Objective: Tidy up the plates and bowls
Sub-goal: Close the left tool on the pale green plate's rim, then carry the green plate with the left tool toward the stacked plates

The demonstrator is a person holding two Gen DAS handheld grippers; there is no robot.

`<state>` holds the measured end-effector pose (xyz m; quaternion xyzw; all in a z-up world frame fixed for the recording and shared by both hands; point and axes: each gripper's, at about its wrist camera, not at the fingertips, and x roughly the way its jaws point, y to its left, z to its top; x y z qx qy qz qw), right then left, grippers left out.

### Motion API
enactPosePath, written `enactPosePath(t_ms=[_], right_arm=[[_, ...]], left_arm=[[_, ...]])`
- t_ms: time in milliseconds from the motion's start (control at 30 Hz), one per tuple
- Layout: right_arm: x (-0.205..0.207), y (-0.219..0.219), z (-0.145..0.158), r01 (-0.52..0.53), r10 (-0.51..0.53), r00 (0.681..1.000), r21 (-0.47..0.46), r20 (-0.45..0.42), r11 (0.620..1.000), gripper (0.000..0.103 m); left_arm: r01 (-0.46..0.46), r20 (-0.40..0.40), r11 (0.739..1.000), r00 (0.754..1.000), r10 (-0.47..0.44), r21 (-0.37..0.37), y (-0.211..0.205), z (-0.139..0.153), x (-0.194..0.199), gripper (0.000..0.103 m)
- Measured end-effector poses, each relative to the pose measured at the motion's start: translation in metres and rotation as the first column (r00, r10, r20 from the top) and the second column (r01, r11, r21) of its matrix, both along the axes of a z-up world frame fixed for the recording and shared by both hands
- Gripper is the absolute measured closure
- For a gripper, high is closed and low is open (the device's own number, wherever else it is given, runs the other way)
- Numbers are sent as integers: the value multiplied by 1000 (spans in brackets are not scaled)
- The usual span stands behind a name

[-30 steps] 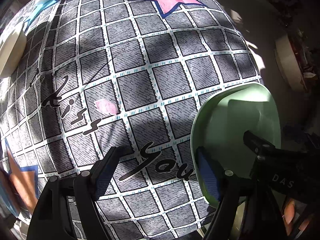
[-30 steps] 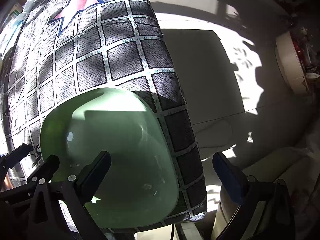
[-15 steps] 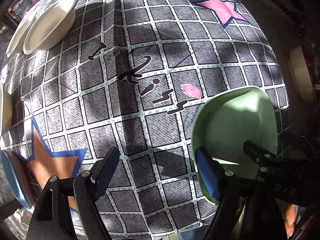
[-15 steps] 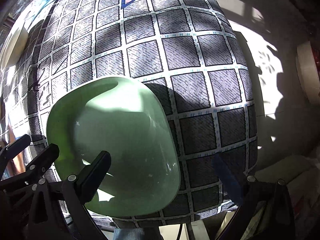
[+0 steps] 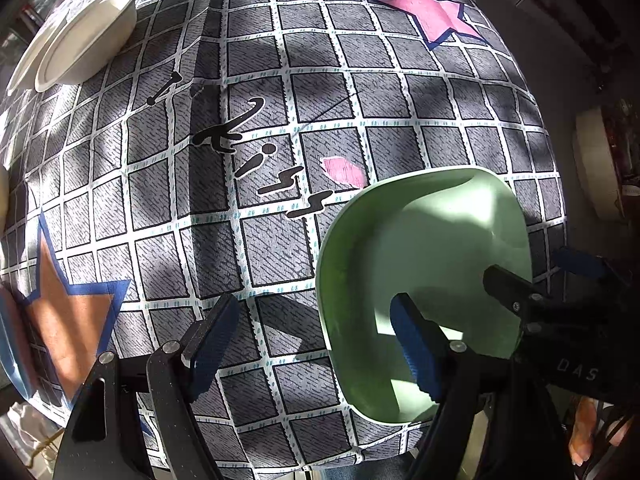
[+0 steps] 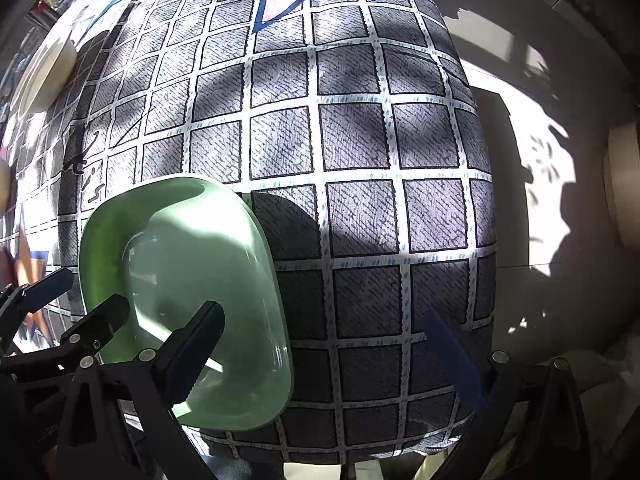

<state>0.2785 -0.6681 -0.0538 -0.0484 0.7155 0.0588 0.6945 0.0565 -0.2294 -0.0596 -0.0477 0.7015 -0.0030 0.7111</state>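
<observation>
A pale green square plate (image 5: 432,264) rests on the grey checked tablecloth (image 5: 272,128) near the table's near right corner; it also shows in the right wrist view (image 6: 184,280). My left gripper (image 5: 316,340) is open, with its right finger (image 5: 416,348) over the plate's near rim and its left finger on the cloth side. My right gripper (image 6: 328,356) is open too, with its left finger (image 6: 192,352) over the plate's near edge and its right finger over bare cloth. Neither gripper holds anything.
A stack of cream bowls (image 5: 80,44) stands at the far left of the table, also seen in the right wrist view (image 6: 44,76). A blue plate (image 5: 10,344) lies at the near left edge. The table's right edge drops to a sunlit floor (image 6: 540,184).
Both cameras have pulled back and turned left over the table, so more cloth and the cream bowls show. The green plate keeps its place between the grippers. Both grippers stay open.
</observation>
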Motion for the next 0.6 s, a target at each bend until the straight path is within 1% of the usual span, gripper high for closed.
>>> enactPosePath(t_ms=[33, 67, 100, 167, 233, 267, 300, 333, 367, 400, 467, 533, 600], right_arm=[[0, 0, 0, -1, 1, 1000, 20, -2, 1000, 13], [1, 2, 0, -5, 5, 1000, 36, -6, 999, 16], [0, 4, 0, -16, 16, 1000, 38, -6, 999, 22], [-4, 13, 3, -61, 61, 998, 24, 3, 998, 28], [-11, 25, 9, -112, 112, 993, 16, 22, 994, 42], [-14, 29, 10, -130, 130, 991, 10, 26, 991, 46], [-17, 33, 11, -144, 144, 989, 6, 26, 990, 55], [-20, 37, 11, -157, 156, 987, 10, 22, 988, 64], [-22, 41, 11, -163, 163, 987, 27, 13, 986, 66], [-25, 46, 12, -166, 166, 986, 41, 3, 985, 68], [-30, 52, 13, -153, 153, 988, 25, -2, 988, 68], [-31, 53, 13, -122, 123, 992, 61, -21, 991, 68], [-30, 54, 14, -76, 82, 995, 114, -50, 991, 68]], left_arm=[[1, -7, 1000, 1000, -1, 0, -4, -4, 5, 22], [2, -14, 1000, 1000, -2, 0, -9, -9, 9, 22], [3, -20, 1000, 1000, -3, 3, -19, -18, 18, 23], [12, -12, 1000, 1000, -12, 19, -25, -20, 17, 27], [45, -8, 998, 999, -45, 33, -35, -24, 19, 32], [62, -5, 998, 998, -61, 30, -39, -25, 22, 34], [75, -4, 997, 997, -75, 27, -53, -30, 30, 43], [88, -4, 996, 996, -88, 20, -58, -29, 31, 54], [103, -4, 995, 995, -103, 12, -65, -29, 33, 61], [107, -10, 994, 994, -106, 26, -68, -30, 34, 62], [88, -17, 996, 996, -88, 11, -66, -31, 36, 62], [76, -22, 997, 997, -76, 3, -59, -33, 35, 62], [76, -21, 997, 997, -75, 17, -51, -37, 33, 62]])
